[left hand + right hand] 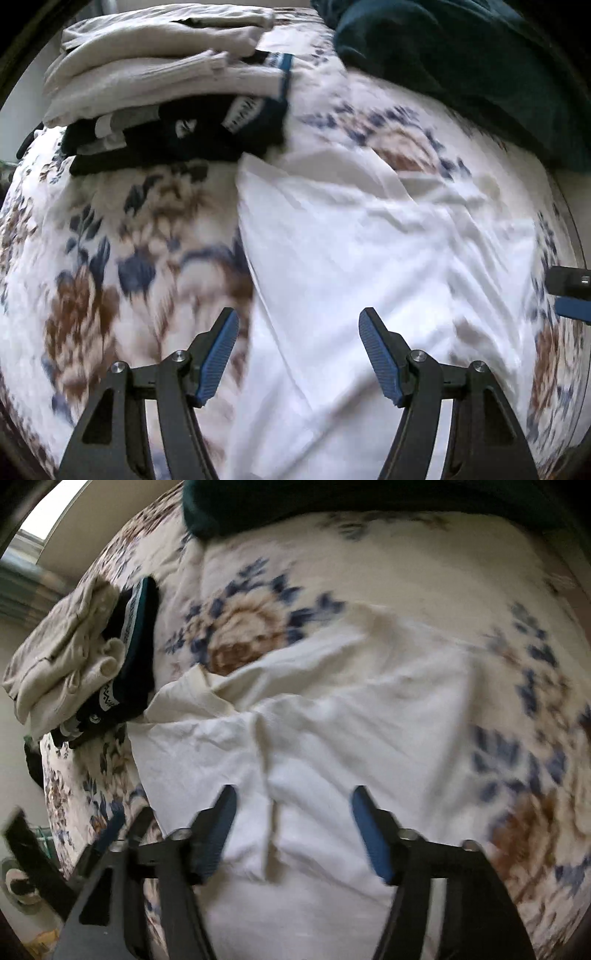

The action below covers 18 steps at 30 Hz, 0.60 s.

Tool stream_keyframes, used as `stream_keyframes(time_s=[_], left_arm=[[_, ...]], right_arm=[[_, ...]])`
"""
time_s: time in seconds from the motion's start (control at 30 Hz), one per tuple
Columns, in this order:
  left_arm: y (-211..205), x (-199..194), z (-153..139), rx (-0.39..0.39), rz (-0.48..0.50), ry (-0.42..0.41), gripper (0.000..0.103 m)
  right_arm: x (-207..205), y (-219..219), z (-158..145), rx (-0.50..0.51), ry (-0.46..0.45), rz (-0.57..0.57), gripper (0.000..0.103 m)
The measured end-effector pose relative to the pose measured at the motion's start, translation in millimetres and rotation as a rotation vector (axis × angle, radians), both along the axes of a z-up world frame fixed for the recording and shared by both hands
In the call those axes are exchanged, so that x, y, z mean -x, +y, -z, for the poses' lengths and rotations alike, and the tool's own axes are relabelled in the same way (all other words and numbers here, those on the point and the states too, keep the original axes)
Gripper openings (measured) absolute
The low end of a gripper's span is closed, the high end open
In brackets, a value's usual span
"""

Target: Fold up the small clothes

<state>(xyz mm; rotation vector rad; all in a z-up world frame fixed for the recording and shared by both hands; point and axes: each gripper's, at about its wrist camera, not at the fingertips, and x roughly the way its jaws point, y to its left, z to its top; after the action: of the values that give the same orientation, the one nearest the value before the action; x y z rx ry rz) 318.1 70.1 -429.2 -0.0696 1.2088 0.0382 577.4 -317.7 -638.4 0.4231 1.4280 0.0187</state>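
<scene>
Both tongs gape wide, gripping nothing: my left gripper point(299, 350) and right gripper point(293, 830) hover over the white garment point(369, 258), which lies spread on the floral bedspread point(110, 258). Beyond the garment's far left corner I see a pile of folded clothes point(166, 92).

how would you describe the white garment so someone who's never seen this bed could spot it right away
Start from the bed with the floral bedspread. Beside the stack of folded clothes lies the white garment, spread flat. It is plain and wrinkled, unlike the beige and black folded pieces or the dark green blanket behind it.
</scene>
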Motion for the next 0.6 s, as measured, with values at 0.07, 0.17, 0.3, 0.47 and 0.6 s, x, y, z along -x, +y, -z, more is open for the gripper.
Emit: stream_keyframes(time_s=[0.07,0.17,0.3,0.47,0.6], left_arm=[[-10.1,16.1,-12.8,-0.031,0.009,0.002,0.081],[-39.2,50.9,-38.5,-0.043,0.026,-0.015,0.097],[-95.9,104.5,-52.9,0.055,0.042,0.036,0.097],[-175.4,179.4,-41.6,0.107,0.002,0.172,0.097],[-251.6,230.8,-11.7,0.083,0.024,0.31,0.097]], right_arm=[[21.2,-20.2,-8.8,0.0,0.021,0.022,0.078],[60.3,-56.4,-24.8,-0.034,0.054,0.047,0.086],[103.4,-108.3,-44.0,-0.009,0.066,0.031,0.09],[144.5,-172.5,-63.5,-0.012,0.066,0.007,0.09],[173.0,-221.6,-78.8,0.013,0.07,-0.058,0.09]])
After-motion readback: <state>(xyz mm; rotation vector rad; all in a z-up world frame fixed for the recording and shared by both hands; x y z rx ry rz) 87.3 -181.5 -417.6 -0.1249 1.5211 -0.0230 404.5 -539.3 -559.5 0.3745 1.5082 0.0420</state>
